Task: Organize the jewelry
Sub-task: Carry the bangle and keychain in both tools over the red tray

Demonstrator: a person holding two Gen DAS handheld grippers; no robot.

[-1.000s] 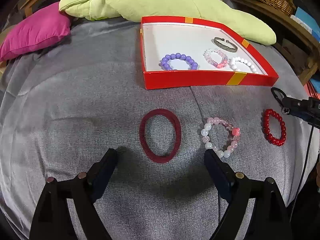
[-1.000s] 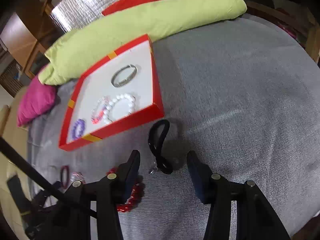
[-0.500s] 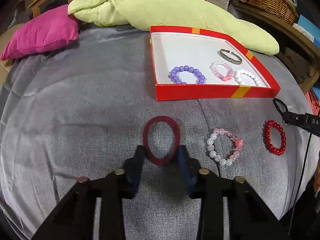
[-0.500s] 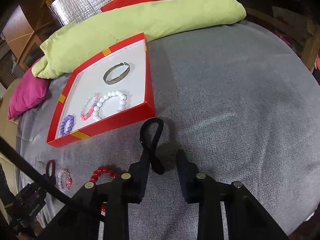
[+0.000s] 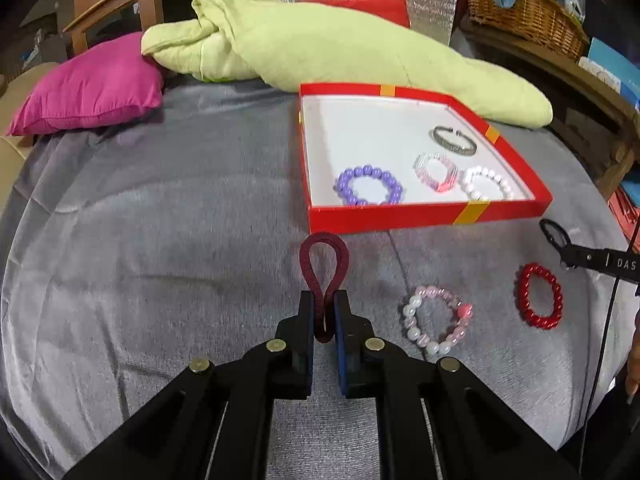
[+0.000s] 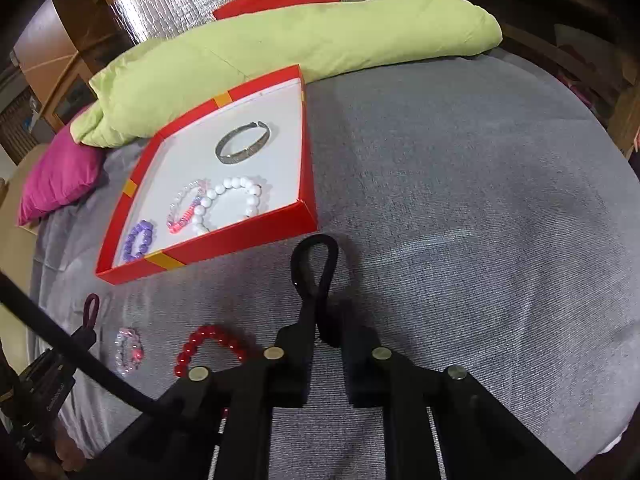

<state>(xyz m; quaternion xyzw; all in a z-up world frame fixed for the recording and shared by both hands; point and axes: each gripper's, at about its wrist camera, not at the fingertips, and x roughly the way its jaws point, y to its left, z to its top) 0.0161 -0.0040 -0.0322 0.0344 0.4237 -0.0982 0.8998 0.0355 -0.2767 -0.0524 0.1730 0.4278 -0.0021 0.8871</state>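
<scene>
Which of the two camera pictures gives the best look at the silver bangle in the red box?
The right wrist view. There the silver bangle lies nearer and larger in the red box, showing its open ends and patterned band. The left wrist view shows it smaller, flatter and farther off, near the box's far corner.

Home bedroom prob.: grey bed cover (image 5: 160, 220), pink pillow (image 5: 92, 88), wicker basket (image 5: 528, 8).

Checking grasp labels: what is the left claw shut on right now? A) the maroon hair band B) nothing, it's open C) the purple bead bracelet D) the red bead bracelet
A: in the left wrist view the left claw is shut on the maroon hair band, squeezing it into a narrow loop, while the red bead bracelet lies loose on the grey cloth.
</scene>
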